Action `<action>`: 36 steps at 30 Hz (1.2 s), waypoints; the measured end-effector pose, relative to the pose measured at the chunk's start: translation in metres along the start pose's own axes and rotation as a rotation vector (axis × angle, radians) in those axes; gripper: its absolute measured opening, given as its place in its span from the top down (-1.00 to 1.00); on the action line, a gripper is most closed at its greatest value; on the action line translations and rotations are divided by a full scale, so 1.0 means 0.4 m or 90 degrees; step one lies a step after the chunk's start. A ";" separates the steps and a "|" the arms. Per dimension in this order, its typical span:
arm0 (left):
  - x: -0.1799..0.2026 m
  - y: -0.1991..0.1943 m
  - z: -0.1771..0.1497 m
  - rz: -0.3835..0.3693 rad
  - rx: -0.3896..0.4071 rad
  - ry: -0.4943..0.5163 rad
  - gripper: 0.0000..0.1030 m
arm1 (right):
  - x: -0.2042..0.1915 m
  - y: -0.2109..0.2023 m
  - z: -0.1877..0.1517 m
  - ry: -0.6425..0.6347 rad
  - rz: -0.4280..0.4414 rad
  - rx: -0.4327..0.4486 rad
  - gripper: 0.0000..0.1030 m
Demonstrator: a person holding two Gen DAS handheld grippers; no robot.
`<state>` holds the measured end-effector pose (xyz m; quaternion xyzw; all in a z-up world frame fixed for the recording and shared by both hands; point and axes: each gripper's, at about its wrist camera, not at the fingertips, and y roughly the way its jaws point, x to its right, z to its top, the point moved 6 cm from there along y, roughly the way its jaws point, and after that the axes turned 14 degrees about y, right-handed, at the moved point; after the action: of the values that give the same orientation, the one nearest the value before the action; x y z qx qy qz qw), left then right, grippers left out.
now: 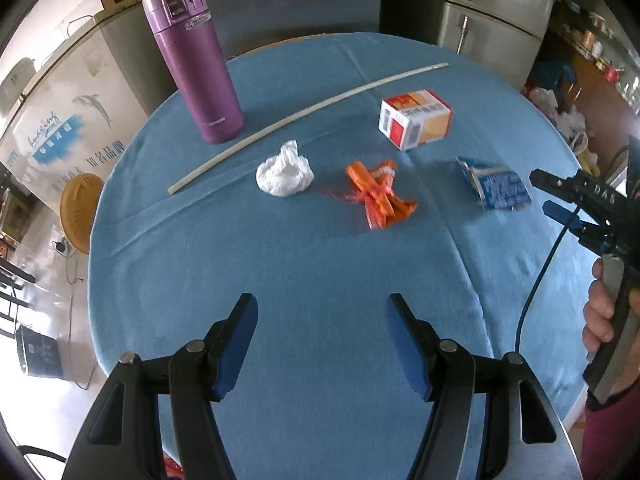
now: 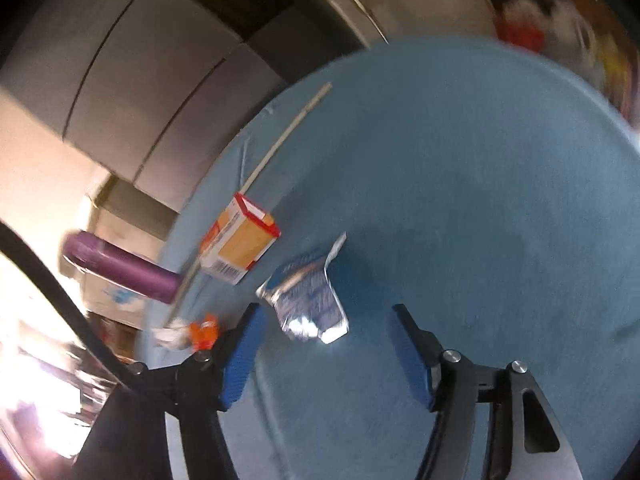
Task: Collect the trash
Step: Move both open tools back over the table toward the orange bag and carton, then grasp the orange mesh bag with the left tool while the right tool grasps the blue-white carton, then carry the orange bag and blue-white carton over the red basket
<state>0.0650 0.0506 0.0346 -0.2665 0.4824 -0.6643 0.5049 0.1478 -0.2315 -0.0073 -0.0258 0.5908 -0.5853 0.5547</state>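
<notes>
A round table (image 1: 280,280) draped in a blue cloth fills most of the room in front of me, and everything sits on its far half. Tallest is a purple metal flask (image 1: 194,64) with a flip lid, standing upright near the far left rim. Beside it a long, thin, pale stick (image 1: 304,112) lies across the cloth, running from near the flask's foot toward the far right. Just past the stick's middle rests a small cardboard box (image 1: 416,118), white, red and orange, lying on its side.

The trash lies in a loose row nearer the middle: a crumpled blue-and-silver foil packet (image 1: 496,188) on the right, a twisted orange plastic wrapper (image 1: 378,194) in the centre, and a balled white tissue (image 1: 284,174) on the left — each apart from the others, none touching the box.

The left hand-held gripper (image 1: 322,344) hangs over the bare near cloth, its blue pads parted with nothing between them. The right hand-held gripper (image 2: 326,356), gripped by a person's hand (image 1: 600,312), stands just short of the foil packet — jaws apart, pads clear of it, holding nothing.
</notes>
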 end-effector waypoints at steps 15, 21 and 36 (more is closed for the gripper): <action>-0.029 0.039 0.069 -0.029 -0.006 -0.011 -0.30 | -0.092 0.160 -0.034 -0.193 -0.180 0.019 -0.46; 0.010 0.101 0.136 -0.074 -0.010 -0.017 -0.32 | -0.091 0.163 -0.040 -0.230 -0.186 0.034 -0.35; 0.055 0.282 0.204 -0.077 -0.031 -0.074 -0.03 | -0.002 0.087 -0.015 -0.207 -0.096 0.015 0.30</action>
<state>0.1728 -0.0029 -0.0389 -0.3453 0.4511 -0.6651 0.4848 0.1657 -0.2160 -0.0337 -0.1577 0.4832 -0.6201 0.5977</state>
